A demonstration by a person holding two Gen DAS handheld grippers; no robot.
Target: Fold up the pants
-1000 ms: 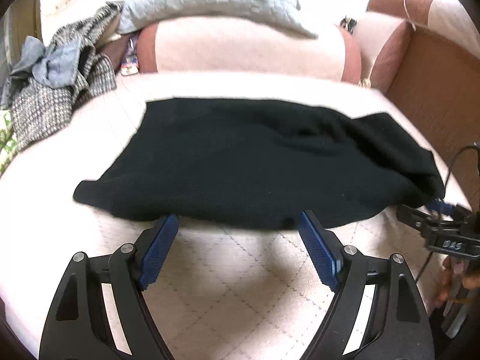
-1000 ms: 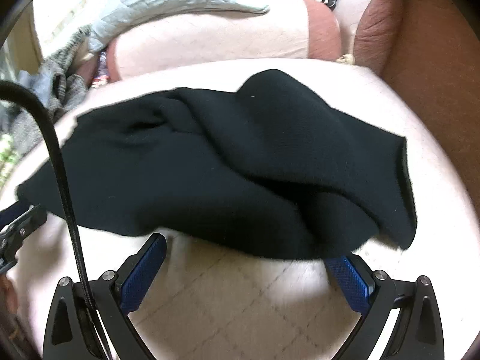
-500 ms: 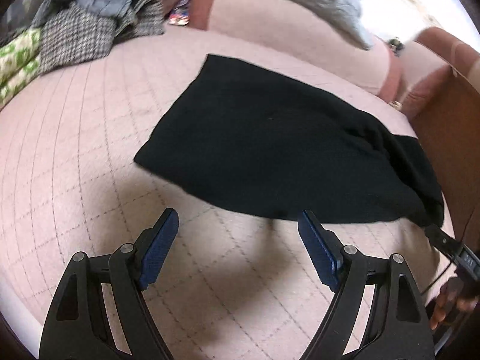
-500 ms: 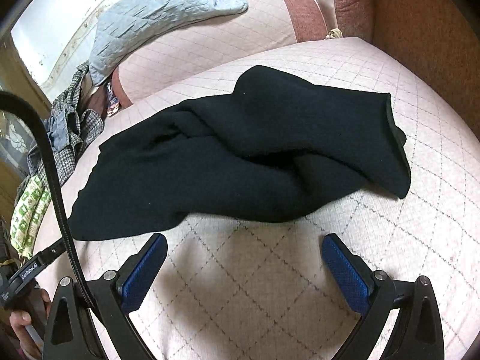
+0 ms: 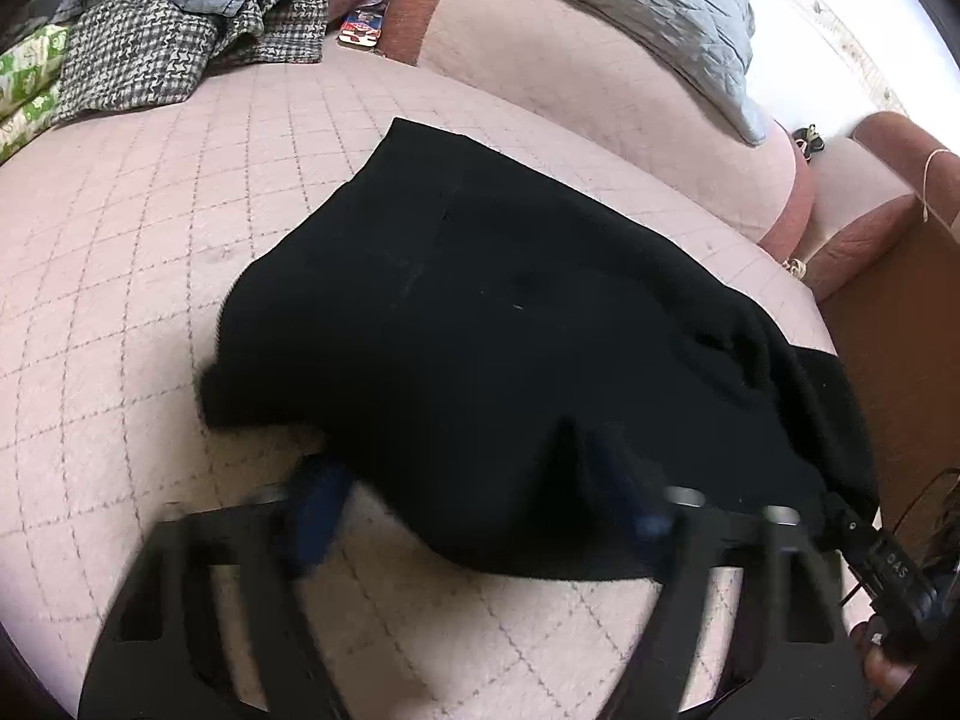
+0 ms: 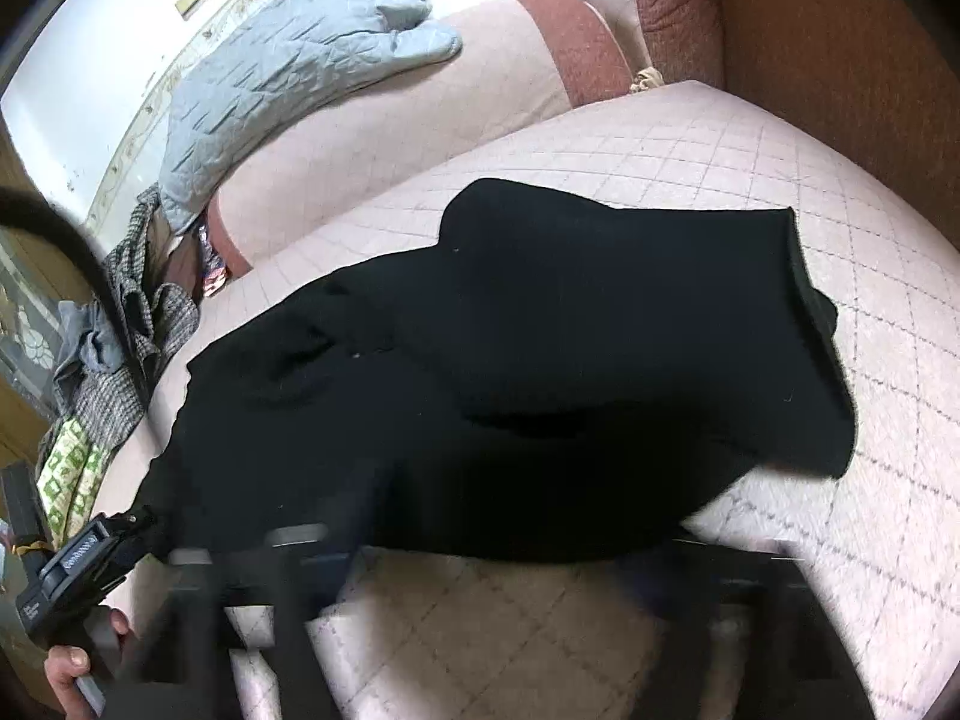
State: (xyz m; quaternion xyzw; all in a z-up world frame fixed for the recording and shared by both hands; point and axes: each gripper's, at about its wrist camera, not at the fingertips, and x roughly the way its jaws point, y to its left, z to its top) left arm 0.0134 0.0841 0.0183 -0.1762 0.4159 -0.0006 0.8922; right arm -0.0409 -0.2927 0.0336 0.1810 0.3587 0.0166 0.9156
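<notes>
The black pants [image 5: 510, 324] lie partly folded and rumpled on the pink quilted sofa seat [image 5: 120, 276]; they also show in the right wrist view [image 6: 540, 372]. My left gripper [image 5: 474, 516] is open and blurred, its blue pads at the near hem, the cloth edge lying between them. My right gripper [image 6: 498, 570] is open and blurred too, its jaws straddling the near edge of the pants, the tips partly hidden under the cloth. Each gripper shows at the edge of the other's view.
A pile of houndstooth and grey clothes [image 5: 180, 18] sits at the back left. A grey quilted blanket [image 6: 288, 72] drapes over the backrest. The brown armrest [image 6: 840, 60] bounds the seat on the right.
Both grippers have moved forward onto the near edge of the pants, which were clear of the jaws half a second ago. Both views are now motion-blurred.
</notes>
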